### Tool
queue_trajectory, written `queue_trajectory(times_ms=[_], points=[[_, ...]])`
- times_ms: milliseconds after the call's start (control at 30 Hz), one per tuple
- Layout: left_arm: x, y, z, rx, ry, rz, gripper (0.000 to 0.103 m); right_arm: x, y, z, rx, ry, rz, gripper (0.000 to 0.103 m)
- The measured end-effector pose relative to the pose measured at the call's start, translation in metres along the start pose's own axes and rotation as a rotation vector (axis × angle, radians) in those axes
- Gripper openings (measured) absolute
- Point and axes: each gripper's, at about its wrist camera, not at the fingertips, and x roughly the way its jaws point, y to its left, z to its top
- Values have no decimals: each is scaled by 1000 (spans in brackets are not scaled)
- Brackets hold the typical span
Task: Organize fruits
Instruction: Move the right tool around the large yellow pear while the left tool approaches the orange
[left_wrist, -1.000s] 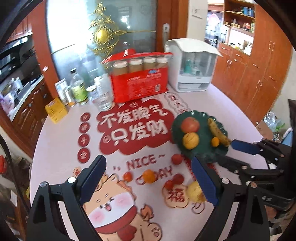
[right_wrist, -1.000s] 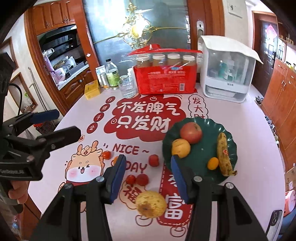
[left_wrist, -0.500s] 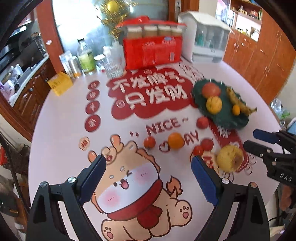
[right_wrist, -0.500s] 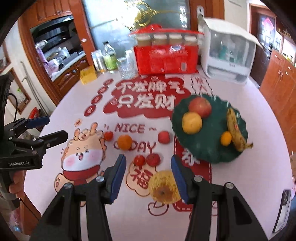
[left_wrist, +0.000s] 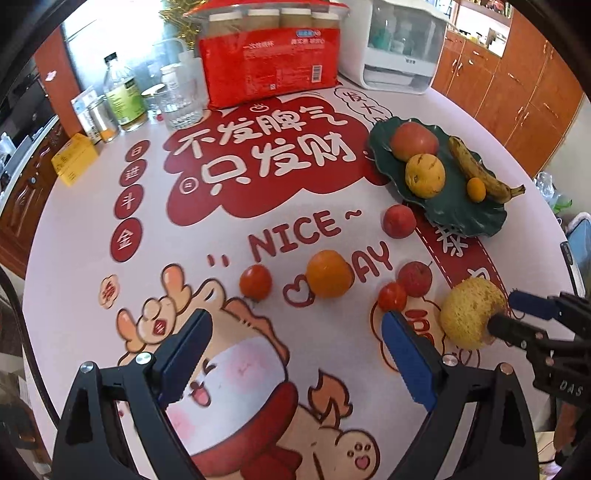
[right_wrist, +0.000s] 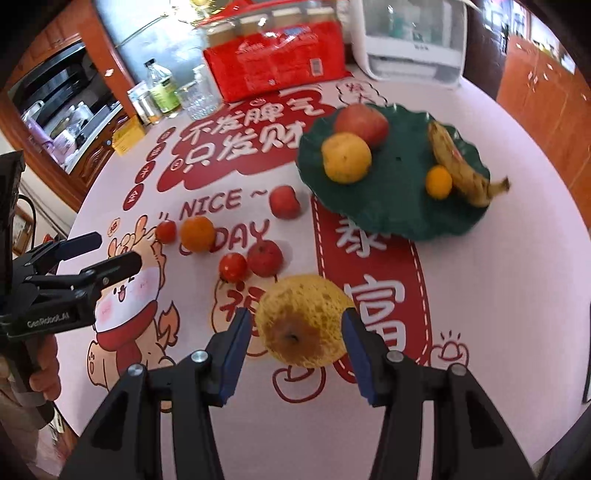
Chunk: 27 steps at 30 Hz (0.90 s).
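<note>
A dark green plate (right_wrist: 399, 214) (left_wrist: 461, 218) holds a red apple (right_wrist: 362, 123), a yellow fruit (right_wrist: 346, 158), a small orange and a banana (right_wrist: 461, 166). A yellow pear (right_wrist: 304, 321) (left_wrist: 472, 314) lies on the table between the fingers of my open right gripper (right_wrist: 297, 349); the pads stand beside it, touch unclear. Loose on the table are an orange (left_wrist: 328, 274), a tomato (left_wrist: 255, 282), a small red apple (left_wrist: 414, 278), another tomato (left_wrist: 392, 296) and a red fruit (left_wrist: 399, 220). My left gripper (left_wrist: 291, 363) is open and empty, low over the table near the front.
A red boxed pack of jars (left_wrist: 269, 55), a white appliance (left_wrist: 395, 44), bottles and a glass (left_wrist: 181, 103) stand at the back. A yellow box (left_wrist: 74, 162) sits at the left edge. The round table has a printed cloth; wooden cabinets lie beyond.
Both grippers have moved down and forward toward the table. The right gripper's fingers now straddle the pear. The left gripper has come closer to the loose fruits.
</note>
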Motion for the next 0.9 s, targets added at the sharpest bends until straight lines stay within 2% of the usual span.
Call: queue_trajectory(times_ms=[133,200,300,567,800,900], points=[[16,-6,9,18,-3,-4,86,9,-8,-1,37,10,7,55],[23,-9,13,21,7,-14,77,13,-10,-1,55,14,21,60],[35,-12,16,14,31,-38,68,18,-11,-2,64,19,26,65],[52,-12,21,-14,57,-54,66,30,-14,-3,79,27,52,73],[65,-9,23,-50,92,-70,57,41,-13,-3,73,45,59,76],[69,-9,25,-56,100,-76,56,44,-13,-3,67,49,64,76]])
